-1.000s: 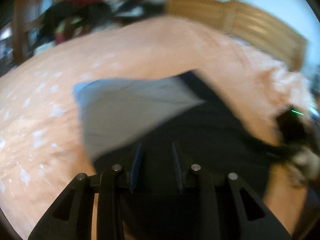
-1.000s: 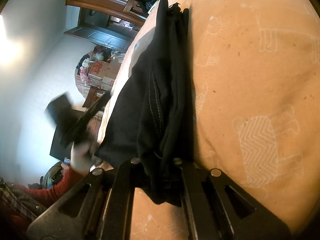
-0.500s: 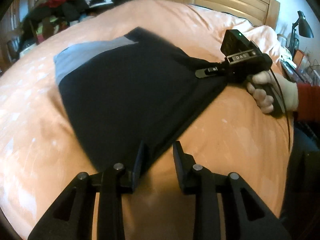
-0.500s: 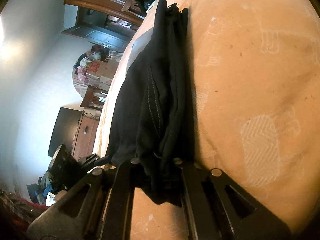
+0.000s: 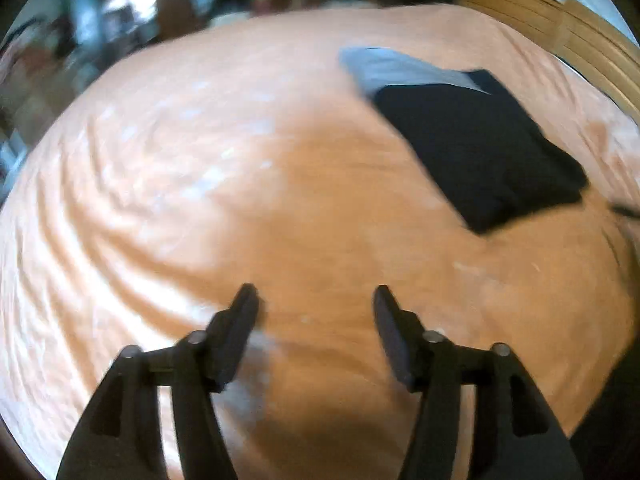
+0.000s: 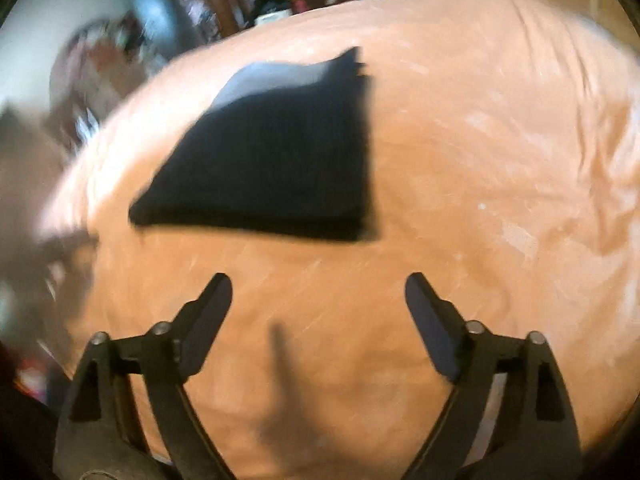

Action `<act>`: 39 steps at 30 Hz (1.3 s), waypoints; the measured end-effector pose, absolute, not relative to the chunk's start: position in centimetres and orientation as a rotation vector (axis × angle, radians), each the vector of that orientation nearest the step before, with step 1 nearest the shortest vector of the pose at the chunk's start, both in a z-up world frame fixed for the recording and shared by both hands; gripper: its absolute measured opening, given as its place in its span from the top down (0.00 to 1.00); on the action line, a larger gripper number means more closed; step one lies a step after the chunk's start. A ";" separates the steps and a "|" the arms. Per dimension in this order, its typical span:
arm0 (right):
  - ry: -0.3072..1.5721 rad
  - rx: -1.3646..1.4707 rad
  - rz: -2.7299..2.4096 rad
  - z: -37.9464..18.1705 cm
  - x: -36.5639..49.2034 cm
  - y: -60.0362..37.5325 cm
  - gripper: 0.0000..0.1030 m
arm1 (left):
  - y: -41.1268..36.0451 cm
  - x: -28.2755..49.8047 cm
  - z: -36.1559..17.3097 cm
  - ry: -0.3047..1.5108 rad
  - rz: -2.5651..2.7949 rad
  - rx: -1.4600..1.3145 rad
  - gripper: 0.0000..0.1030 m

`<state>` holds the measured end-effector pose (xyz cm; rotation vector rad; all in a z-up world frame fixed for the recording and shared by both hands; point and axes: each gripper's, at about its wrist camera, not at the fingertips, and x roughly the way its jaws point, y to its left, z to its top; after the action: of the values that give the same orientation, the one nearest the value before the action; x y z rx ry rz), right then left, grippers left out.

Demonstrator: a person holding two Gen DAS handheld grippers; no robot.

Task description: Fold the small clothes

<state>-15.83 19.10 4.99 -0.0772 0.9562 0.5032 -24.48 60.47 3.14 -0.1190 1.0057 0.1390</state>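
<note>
while both hand-held grippers gape empty, folded black garment (image 5: 476, 144) (image 6: 276, 160) on orange bedsheet (image 5: 280, 208)

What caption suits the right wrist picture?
Open right tongs hover over the orange bedspread, folded black garment lying ahead.

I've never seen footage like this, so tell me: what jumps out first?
A folded black garment with a grey strip at its far edge lies flat on a wide orange bedspread. At the bottom of each view a black gripper gapes open and empty, the left gripper and the right gripper, both apart from the cloth.
</note>
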 end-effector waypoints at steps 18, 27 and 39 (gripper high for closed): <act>0.938 -0.185 0.459 0.0 -20.0 21.1 0.00 | 58.8 -22.1 0.1 0.976 0.268 -0.156 0.00; 0.939 -0.169 0.473 0.2 -19.7 21.2 0.00 | 58.8 -22.7 -0.2 0.968 0.258 -0.156 0.00; 0.990 -0.153 0.426 0.2 -19.0 21.8 0.00 | 59.2 -22.2 0.1 0.999 0.261 -0.167 0.00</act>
<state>-18.99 21.83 0.17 -0.1531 0.9902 0.4256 -22.18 59.25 0.11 -0.1666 0.9992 0.2609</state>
